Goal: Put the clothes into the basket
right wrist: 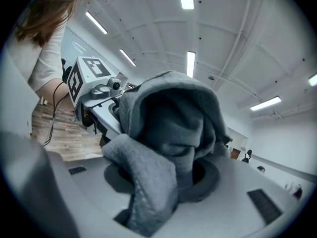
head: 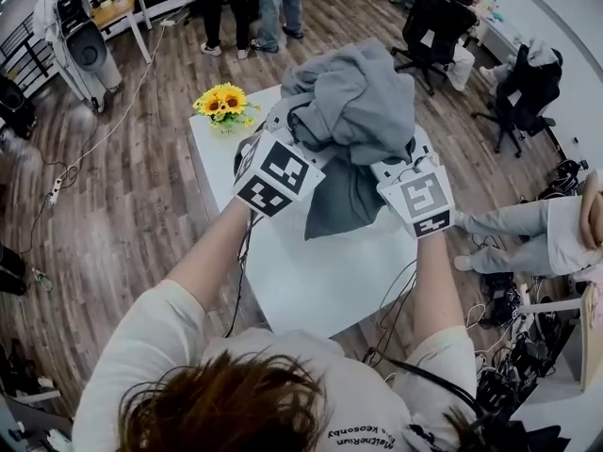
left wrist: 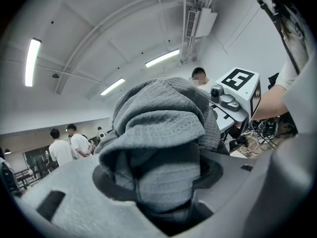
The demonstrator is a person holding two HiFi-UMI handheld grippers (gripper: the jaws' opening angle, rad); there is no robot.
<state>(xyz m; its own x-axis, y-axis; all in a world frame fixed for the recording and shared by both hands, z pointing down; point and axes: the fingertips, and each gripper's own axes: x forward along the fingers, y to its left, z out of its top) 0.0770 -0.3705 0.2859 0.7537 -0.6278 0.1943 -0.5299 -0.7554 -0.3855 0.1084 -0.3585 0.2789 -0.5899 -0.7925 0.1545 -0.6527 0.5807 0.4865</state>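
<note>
**Grey garment held up over the table**

One bunch of sunflowers (head: 224, 104) stands at the far corner of the white table (head: 283, 281). Two black office chairs (head: 435, 24) stand beyond it. One crumpled grey knit garment (head: 353, 102) is bunched above the table. The left gripper (left wrist: 163, 197) and right gripper (right wrist: 163, 192) each have jaws clamped on its folds.

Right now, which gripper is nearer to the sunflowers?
Left. The left gripper, shut on the grey garment, is just right of the sunflowers in the head view. The right gripper holds the garment's far side, farther from them.
</note>
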